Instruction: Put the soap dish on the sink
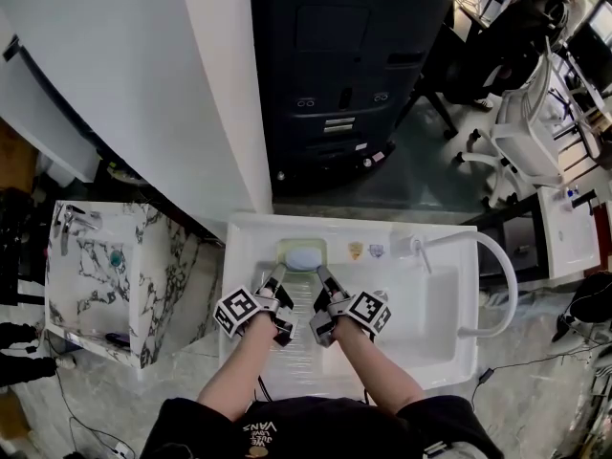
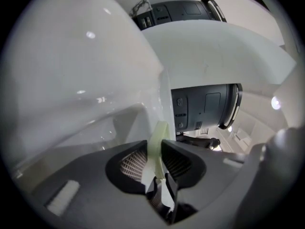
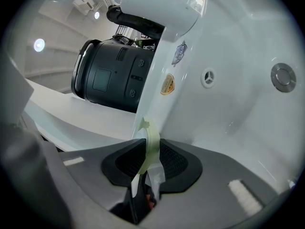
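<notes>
The soap dish (image 1: pixel 302 254) is pale green with a bluish bar of soap in it, at the back ledge of the white sink (image 1: pixel 442 342). I cannot tell whether it rests on the ledge or hangs just above it. My left gripper (image 1: pixel 278 274) is shut on the dish's left rim, and my right gripper (image 1: pixel 322 274) on its right rim. The left gripper view has the thin green rim (image 2: pixel 159 135) pinched between the left gripper (image 2: pixel 158 146) pads. In the right gripper view the same rim (image 3: pixel 152 138) stands clamped in the right gripper (image 3: pixel 151 147).
A white tap (image 1: pixel 418 248) with a curved hose (image 1: pixel 507 290) stands at the sink's back right, with small stickers (image 1: pixel 356 250) beside it. The drain (image 3: pixel 283 76) lies in the basin. A marble-topped stand (image 1: pixel 91 285) is at left, a dark cabinet (image 1: pixel 344 75) behind.
</notes>
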A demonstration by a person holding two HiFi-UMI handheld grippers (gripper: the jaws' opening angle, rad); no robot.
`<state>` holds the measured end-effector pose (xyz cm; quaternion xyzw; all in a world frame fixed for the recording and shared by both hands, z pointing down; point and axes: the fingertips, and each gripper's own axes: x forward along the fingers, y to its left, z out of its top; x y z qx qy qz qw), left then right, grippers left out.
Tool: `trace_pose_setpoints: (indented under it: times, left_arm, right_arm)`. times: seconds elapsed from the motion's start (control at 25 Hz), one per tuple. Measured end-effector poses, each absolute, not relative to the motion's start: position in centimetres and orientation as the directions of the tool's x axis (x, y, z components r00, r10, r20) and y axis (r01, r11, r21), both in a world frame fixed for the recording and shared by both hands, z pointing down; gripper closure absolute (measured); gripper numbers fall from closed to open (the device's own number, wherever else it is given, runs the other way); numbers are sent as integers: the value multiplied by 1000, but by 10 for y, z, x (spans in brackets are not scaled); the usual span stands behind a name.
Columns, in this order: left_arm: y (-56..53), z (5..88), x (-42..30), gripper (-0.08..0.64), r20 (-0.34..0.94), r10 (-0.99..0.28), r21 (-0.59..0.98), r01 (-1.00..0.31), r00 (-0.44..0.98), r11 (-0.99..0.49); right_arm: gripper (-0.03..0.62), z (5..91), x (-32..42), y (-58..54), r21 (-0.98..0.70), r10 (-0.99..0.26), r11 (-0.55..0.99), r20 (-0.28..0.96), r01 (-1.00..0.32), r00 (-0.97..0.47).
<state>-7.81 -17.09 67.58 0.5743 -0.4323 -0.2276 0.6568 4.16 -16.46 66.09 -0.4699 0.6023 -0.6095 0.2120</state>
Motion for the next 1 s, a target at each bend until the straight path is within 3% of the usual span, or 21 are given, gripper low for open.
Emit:
trace_pose_setpoints:
  times: [0.2, 0.8, 1.0]
  left_arm:
    - [-176, 672, -78, 436, 271, -808, 962, -165, 522, 216]
    - [-181, 658, -86, 296, 216, -872, 976, -74, 439, 205]
    - [-180, 656, -86, 268, 213, -878, 976, -61, 428, 207]
  right_arm:
    - [514, 661, 41, -168, -926, -820, -170, 322, -336, -473]
    - [469, 650, 41, -162, -922, -809, -121, 306, -367, -501]
    - [469, 649, 40, -156, -898, -790, -84, 324, -432, -520]
